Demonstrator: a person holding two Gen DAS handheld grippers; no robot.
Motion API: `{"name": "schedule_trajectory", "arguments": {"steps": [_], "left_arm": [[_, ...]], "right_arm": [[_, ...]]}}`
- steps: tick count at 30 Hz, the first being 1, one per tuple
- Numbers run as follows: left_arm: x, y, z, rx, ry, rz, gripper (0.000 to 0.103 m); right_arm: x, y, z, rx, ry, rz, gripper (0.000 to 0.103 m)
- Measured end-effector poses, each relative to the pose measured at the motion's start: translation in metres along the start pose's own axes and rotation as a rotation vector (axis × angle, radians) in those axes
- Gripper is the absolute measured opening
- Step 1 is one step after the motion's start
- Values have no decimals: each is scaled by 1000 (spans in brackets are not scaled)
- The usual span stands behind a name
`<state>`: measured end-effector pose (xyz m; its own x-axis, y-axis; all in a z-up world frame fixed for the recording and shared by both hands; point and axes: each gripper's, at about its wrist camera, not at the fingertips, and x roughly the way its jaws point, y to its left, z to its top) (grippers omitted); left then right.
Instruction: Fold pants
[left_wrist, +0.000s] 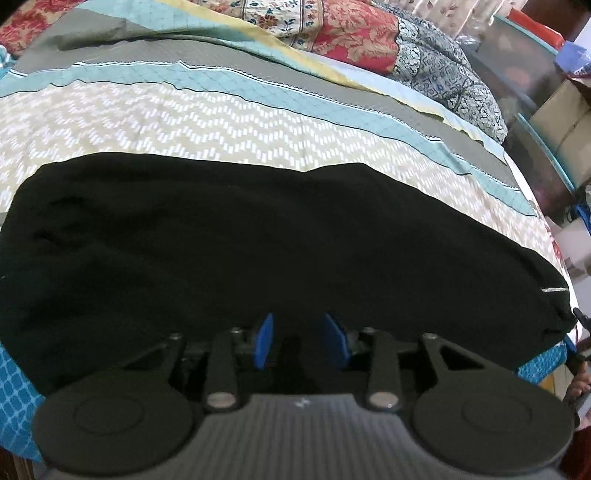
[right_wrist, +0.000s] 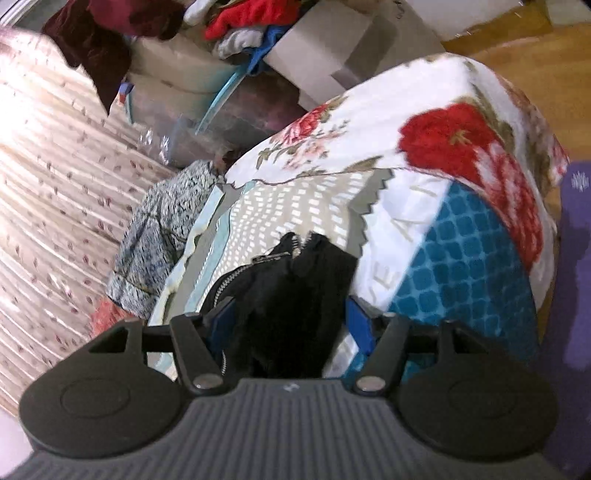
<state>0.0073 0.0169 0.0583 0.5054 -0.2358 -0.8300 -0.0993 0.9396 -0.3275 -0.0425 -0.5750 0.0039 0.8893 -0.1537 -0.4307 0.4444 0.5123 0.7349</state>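
The black pants (left_wrist: 258, 251) lie flat on the bed, on my patterned bedspread (left_wrist: 184, 118). In the left wrist view their long axis runs straight across the picture, from the left edge to the right, parallel to the near edge of the bed. They look plain, matte black, mostly smooth with a few soft creases, and the far edge shows a shallow dip near the middle. At the right end I see a short bright metallic streak, and in the right wrist view that end shows an open zipper (right_wrist: 236, 275) with silver teeth, so I take it for the waist.

My left gripper (left_wrist: 300, 341) hovers over the near edge of the pants, its blue pads (left_wrist: 264, 341) only a little apart, with black cloth showing beyond the gap; I cannot tell whether they pinch any fabric.

My right gripper (right_wrist: 291, 325) has its blue pads spread about halfway, with the bunched zipper end of the pants between them; whether the pads press on it I cannot tell.

Floral pillows (left_wrist: 354, 33) lie along the far side of the bed.
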Motion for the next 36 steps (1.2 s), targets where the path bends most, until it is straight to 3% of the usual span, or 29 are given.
{"name": "schedule_trajectory", "arguments": {"steps": [3,7,10,12,15,20,22,23,24,26,29,32,34,36], "left_arm": [[2,-2,1,0,2,-9,32],[3,4,0,-12,2,-14,32],[2,15,-3,-42,1,-18,32],[1,24,-5,-66,-1,-22,32],[-3,39,-9,-106,-11,-35,33],[-12,66,-17,-163,-38,-50,34],[-16,78,-21,-192,-47,-58,34],[-19,85,-23,-212,-51,-69,34],[-21,90,-24,-227,-54,-80,34],[-26,101,-28,-253,-68,-105,34],[-36,111,-33,-255,-104,-114,39],[-46,117,-38,-252,-138,-174,39],[-50,118,-40,-245,-156,-196,39],[-51,119,-40,-247,-167,-201,39]], "right_arm": [[11,13,0,-109,15,-64,26],[4,47,-10,-297,-24,-129,21],[-9,86,-24,-445,-55,-81,20],[-16,116,-39,-556,-42,-11,20],[-26,167,-84,-819,22,96,20],[-28,199,-204,-1262,263,249,20],[-19,194,-247,-1368,361,224,24],[-14,187,-267,-1415,393,192,37],[-15,182,-280,-1459,381,169,44],[-27,179,-293,-1556,317,151,46],[-47,185,-277,-1538,351,192,50],[-67,198,-247,-1389,384,285,48],[-67,207,-233,-1275,360,304,43],[-55,209,-221,-1146,348,269,30]]}}
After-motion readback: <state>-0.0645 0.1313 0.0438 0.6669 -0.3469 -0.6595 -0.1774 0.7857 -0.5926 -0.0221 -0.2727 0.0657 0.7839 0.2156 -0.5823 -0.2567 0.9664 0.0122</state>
